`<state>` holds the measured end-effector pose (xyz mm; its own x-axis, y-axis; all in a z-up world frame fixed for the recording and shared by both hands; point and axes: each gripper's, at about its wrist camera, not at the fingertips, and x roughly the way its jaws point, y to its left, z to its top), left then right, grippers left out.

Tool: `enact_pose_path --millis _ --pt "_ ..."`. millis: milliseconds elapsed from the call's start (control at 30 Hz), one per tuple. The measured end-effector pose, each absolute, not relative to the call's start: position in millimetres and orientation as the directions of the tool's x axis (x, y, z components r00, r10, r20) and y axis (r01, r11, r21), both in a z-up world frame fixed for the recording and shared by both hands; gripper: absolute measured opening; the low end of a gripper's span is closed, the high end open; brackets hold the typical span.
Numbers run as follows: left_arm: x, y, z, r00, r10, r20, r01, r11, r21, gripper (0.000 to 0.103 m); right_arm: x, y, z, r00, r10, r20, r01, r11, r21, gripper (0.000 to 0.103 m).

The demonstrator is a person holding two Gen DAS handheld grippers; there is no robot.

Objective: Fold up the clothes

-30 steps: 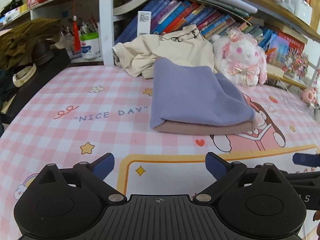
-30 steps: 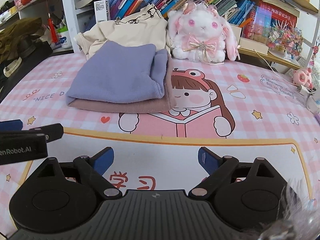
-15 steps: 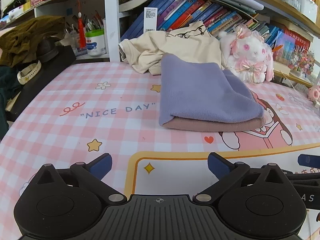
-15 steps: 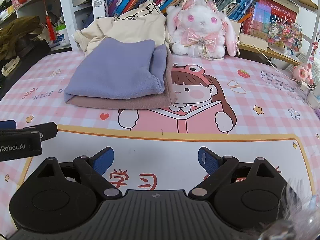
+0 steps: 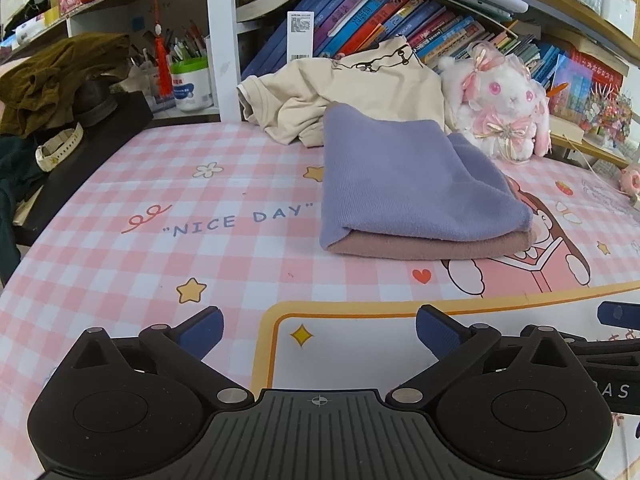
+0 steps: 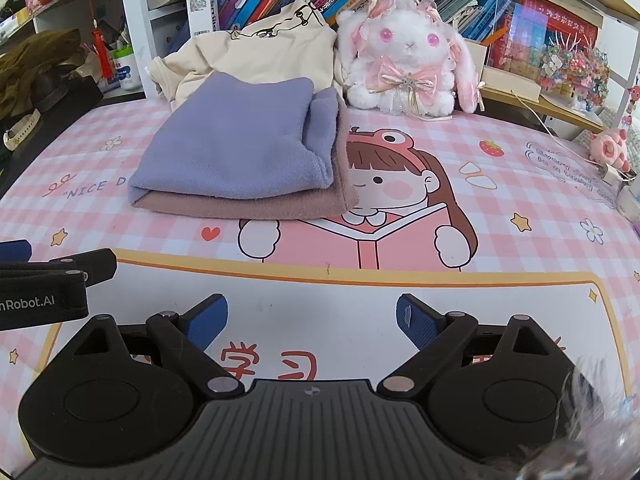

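A folded purple garment [image 5: 408,176] lies on top of a folded dusty-pink one [image 5: 432,245] on the pink checked mat [image 5: 168,200]; both also show in the right wrist view, the purple one [image 6: 240,152] above the pink one [image 6: 248,209]. A crumpled cream shirt [image 5: 352,92] lies behind them against the books, and shows in the right wrist view [image 6: 260,48] too. My left gripper [image 5: 319,330] is open and empty, low over the mat in front of the stack. My right gripper [image 6: 312,320] is open and empty, beside it to the right.
A white and pink plush rabbit [image 6: 408,64] sits right of the cream shirt. Bookshelves [image 5: 380,20] run along the back. A dark pile with olive cloth [image 5: 52,80] and a watch [image 5: 60,148] lies at the left edge. A small pink toy [image 6: 610,148] is at far right.
Both grippers have drawn a little nearer the stack and shifted left; the clothes have not moved. Both stay open and empty.
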<state>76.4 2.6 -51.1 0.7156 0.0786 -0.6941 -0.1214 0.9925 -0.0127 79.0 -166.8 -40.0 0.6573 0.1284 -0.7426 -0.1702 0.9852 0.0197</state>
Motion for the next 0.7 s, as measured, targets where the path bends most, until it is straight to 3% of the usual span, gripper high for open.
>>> enact_pose_path --millis 700 --pt "77.5 1.0 -50.7 0.712 0.075 -0.698 -0.112 0.994 -0.008 0.103 80.9 -166.5 -41.7 0.648 0.13 -0.75 -0.168 0.985 0.026 0.092"
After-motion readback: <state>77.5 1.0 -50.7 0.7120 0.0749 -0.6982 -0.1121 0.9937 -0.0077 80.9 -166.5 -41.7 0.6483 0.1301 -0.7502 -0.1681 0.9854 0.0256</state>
